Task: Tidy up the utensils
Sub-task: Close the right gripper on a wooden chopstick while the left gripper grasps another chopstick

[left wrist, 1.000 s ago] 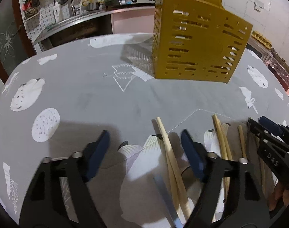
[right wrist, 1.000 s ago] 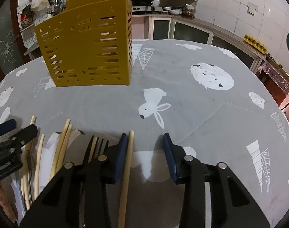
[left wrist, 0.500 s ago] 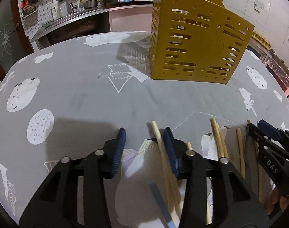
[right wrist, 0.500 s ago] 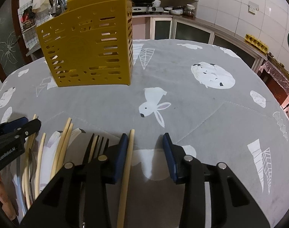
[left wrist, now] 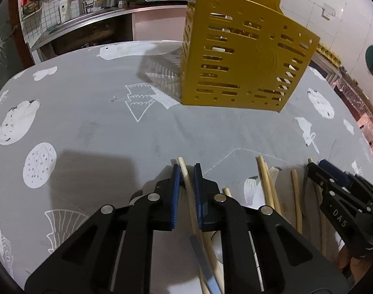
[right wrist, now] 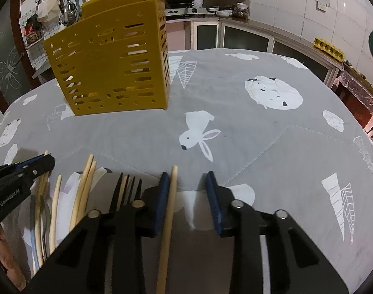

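The left gripper (left wrist: 186,171), jaws just closing, pinched a chopstick (left wrist: 188,188) on the near surface (left wrist: 100,127). The right gripper (right wrist: 186,178), also closing, remained spread around another chopstick (right wrist: 170,203); the yellow utensil holder (right wrist: 110,66) stood farther off.

chopsticks (left wrist: 268,188) run off the bottom edge; holder's (right wrist: 108,68) inside hidden

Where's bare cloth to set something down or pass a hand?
Free: the cloth right of the yellow holder, around the rabbit print, and the stretch between holder and grippers. Crowded: the near edge, where chopsticks and a black fork lie between both grippers.
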A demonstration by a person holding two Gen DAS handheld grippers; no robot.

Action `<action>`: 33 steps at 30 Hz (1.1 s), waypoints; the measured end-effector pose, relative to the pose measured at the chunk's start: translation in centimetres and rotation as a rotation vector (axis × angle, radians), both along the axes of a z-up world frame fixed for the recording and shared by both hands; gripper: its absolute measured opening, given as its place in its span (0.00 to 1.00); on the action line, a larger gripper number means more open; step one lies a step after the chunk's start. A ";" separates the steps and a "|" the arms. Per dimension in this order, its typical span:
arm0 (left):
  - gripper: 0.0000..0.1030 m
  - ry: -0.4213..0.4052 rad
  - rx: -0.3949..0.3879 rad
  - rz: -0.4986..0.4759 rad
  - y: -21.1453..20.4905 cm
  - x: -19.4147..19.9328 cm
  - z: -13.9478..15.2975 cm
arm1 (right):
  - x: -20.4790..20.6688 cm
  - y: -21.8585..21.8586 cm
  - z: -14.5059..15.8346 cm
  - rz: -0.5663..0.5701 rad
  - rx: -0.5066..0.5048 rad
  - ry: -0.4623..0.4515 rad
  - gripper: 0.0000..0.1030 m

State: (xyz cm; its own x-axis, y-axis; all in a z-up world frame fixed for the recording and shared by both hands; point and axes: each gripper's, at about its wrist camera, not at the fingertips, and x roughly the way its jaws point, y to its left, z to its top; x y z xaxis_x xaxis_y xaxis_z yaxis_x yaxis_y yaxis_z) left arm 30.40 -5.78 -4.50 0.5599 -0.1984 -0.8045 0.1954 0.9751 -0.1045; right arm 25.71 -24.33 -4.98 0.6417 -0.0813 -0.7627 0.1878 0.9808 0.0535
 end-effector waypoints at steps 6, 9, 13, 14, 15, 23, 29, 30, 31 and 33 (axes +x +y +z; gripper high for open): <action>0.09 -0.014 -0.019 0.004 0.1 0.0 0.4 | 0.2 0.0 0.0 0.013 0.025 -0.006 0.08; 0.09 -0.032 -0.021 -0.001 0.0 -0.2 0.8 | 0.3 0.0 0.0 0.011 0.034 -0.010 0.07; 0.09 -0.046 -0.031 -0.003 0.1 -0.3 1.3 | 0.2 -0.2 0.1 0.005 0.048 -0.023 0.06; 0.09 -0.052 -0.030 -0.003 0.2 -0.3 1.4 | 0.2 -0.3 0.2 0.001 0.050 -0.029 0.06; 0.09 -0.063 -0.028 -0.001 0.2 -0.5 1.6 | 0.1 -0.3 0.4 -0.003 0.051 -0.040 0.06; 0.08 -0.170 -0.024 -0.011 0.5 -2.6 4.3 | -1.3 -0.5 3.0 -0.015 0.051 -0.131 0.05; 0.08 -0.237 -0.015 -0.015 0.7 -4.5 6.3 | -3.1 -0.1 5.7 -0.007 0.022 -0.213 0.05; 0.08 -0.243 -0.019 -0.013 0.8 -4.7 6.6 | -3.6 -0.2 6.2 -0.008 0.022 -0.228 0.05; 0.08 -0.253 -0.024 -0.010 0.9 -5.1 7.0 | -3.9 -0.2 6.5 -0.008 0.023 -0.239 0.05; 0.08 -0.273 -0.040 -0.006 1.2 -5.8 7.9 | -5.0 -0.5 7.5 -0.009 0.028 -0.273 0.05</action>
